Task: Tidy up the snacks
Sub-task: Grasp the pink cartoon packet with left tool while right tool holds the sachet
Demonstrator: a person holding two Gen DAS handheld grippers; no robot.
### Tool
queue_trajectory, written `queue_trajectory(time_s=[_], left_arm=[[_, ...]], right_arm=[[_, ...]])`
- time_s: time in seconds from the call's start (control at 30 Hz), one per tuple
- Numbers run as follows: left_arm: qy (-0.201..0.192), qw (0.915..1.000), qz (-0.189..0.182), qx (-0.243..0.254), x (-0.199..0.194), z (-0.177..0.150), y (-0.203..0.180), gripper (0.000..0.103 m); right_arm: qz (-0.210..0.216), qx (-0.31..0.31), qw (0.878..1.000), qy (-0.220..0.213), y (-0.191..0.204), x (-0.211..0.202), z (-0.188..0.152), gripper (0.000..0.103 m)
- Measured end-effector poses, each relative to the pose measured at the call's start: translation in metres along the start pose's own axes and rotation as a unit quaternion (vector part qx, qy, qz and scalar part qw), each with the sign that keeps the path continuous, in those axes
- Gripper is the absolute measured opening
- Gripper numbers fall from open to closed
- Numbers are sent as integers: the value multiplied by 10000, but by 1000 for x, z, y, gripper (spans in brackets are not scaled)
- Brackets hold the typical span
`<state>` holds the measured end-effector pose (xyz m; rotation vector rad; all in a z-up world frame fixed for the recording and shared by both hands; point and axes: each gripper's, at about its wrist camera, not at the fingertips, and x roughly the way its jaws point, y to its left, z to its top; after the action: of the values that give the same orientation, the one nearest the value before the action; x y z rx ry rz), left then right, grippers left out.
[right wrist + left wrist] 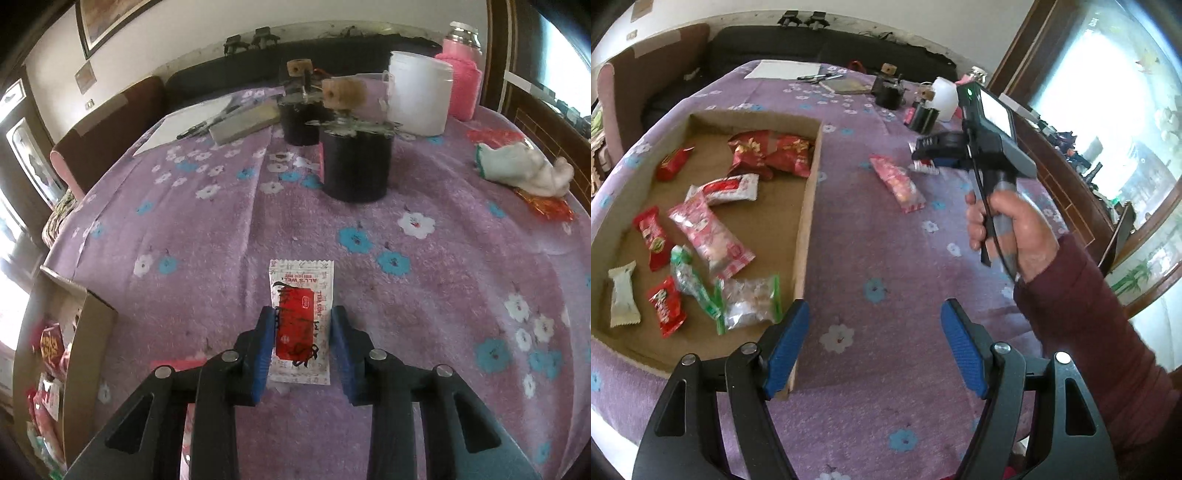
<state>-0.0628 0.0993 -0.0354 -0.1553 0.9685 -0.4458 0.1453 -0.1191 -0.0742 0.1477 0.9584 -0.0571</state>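
Most snacks already sit in the cardboard box (809, 192) on the worktop (886, 258); a pink packet (897, 182) lies outside it, near its right wall. My right hand-held gripper (303, 347) straddles a red-and-white sachet (301, 321), pads (266, 350) at its edges, not clearly clamped. Left hand-held gripper (871, 347) hangs wide, holding nothing.

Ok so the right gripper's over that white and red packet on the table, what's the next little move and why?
Probably close the right gripper on the white and red packet. Its blue fingers already straddle the packet, one on each side, with gaps left, and the packet lies flat on the purple cloth, outside the cardboard box.
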Motion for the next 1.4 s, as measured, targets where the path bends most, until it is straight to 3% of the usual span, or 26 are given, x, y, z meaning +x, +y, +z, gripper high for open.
queue_trajectory(time_s=[0.17, 0.33, 0.47, 0.7, 0.83, 1.0, 1.2, 1.4], left_arm=[[152, 9996, -250, -60, 12, 5, -12, 73], [224, 9994, -226, 132, 26, 6, -32, 73], [614, 9974, -369, 107, 40, 8, -44, 73], [672, 9976, 93, 144, 55, 19, -59, 73], [445, 9986, 277, 35, 62, 41, -58, 73], [407, 9969, 676, -2, 97, 78, -52, 73], [694, 9924, 999, -189, 149, 104, -40, 72], [377, 9905, 1283, 308, 164, 109, -50, 72]], right_arm=[[-127, 288, 9995, -36, -37, -23, -24, 31], [-203, 485, 9986, -61, -75, -49, -52, 32], [-360, 653, 9970, -217, -104, -63, -68, 33], [-132, 939, 9945, -441, -126, -69, -75, 33], [-87, 946, 9945, -449, -125, -69, -76, 34], [-132, 918, 9946, -462, -123, -70, -79, 35], [-110, 937, 9945, -463, -123, -70, -80, 35], [-50, 979, 9942, -436, -125, -69, -78, 35]])
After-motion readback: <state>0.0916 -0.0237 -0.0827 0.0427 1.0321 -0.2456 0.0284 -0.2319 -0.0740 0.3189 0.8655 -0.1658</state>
